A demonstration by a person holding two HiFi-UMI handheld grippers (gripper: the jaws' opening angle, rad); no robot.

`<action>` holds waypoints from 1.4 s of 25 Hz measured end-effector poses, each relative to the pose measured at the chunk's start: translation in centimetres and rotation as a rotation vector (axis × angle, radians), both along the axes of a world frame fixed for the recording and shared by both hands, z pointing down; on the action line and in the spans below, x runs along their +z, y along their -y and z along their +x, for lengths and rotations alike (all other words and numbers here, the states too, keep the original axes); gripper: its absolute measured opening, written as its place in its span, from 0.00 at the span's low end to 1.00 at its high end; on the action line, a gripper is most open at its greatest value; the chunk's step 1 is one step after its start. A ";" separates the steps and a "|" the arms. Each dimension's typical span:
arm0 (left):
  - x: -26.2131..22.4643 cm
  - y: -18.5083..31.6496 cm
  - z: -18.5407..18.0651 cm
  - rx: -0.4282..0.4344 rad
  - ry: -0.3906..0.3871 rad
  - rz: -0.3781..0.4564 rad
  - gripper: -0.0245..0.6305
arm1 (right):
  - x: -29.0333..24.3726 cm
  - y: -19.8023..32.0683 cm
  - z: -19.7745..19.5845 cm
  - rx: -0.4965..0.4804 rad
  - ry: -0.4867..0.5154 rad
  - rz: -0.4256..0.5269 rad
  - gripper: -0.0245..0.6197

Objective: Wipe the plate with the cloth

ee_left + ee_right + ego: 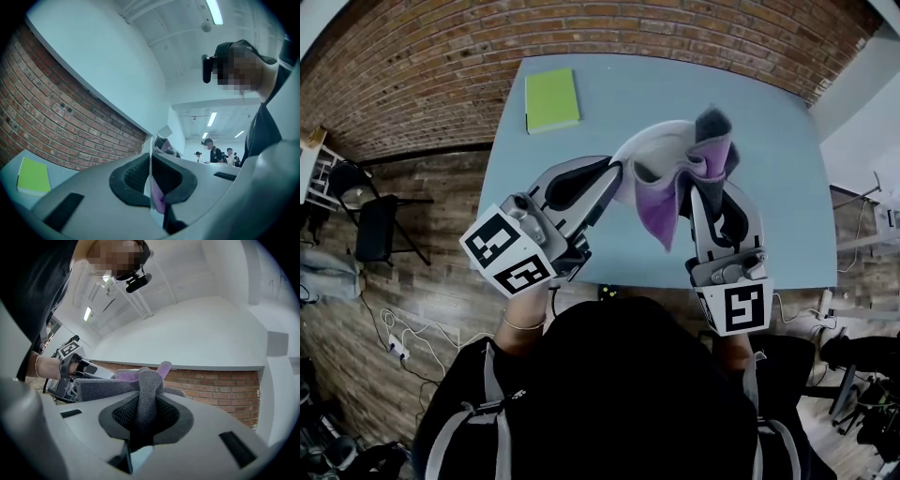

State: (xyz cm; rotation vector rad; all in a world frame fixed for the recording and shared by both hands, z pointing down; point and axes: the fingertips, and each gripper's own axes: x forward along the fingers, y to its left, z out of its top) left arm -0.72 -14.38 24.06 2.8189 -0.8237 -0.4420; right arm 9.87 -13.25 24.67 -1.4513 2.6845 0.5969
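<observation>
- Head view looks steeply down on a person holding 2 grippers above a pale blue table (769,150).
- Left gripper (614,180) reaches in from the lower left, its jaws clenched on the near rim of a white plate (649,142).
- That plate is lifted off the table and tilted, over the table's middle, with its hollow side turned toward the right gripper.
- Right gripper (708,202) comes up from the lower right and is clamped on a cloth (661,214).
- The cloth is grey on 1 face and purple on the other. It is bunched against the plate's surface, and a purple flap hangs down between the 2 grippers.
- Left gripper view shows the plate's thin white edge running straight between the dark ribbed pads, which press on it from both sides. A bit of purple cloth shows just behind the edge.
- Right gripper view shows a thick grey fold of cloth pinched between that gripper's pads and rising above them, with a purple tip at the top.
- A green notebook (551,98) lies flat near the table's far left corner, well apart from the plate.
- A brick wall (581,28) runs beyond the table, and a dark chair (375,225) stands on the floor to the left.
</observation>
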 end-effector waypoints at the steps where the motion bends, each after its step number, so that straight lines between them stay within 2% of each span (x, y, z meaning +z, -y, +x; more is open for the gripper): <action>1: 0.0 0.0 0.0 0.000 0.001 -0.001 0.07 | 0.0 -0.1 0.1 -0.001 0.001 -0.002 0.14; 21: 1.3 0.4 0.3 -0.006 0.017 -0.018 0.07 | -0.4 -1.4 1.6 -0.002 0.054 0.006 0.14; 35: 2.2 0.6 0.6 -0.006 0.026 -0.033 0.06 | 1.8 -1.0 1.5 0.006 0.045 -0.044 0.14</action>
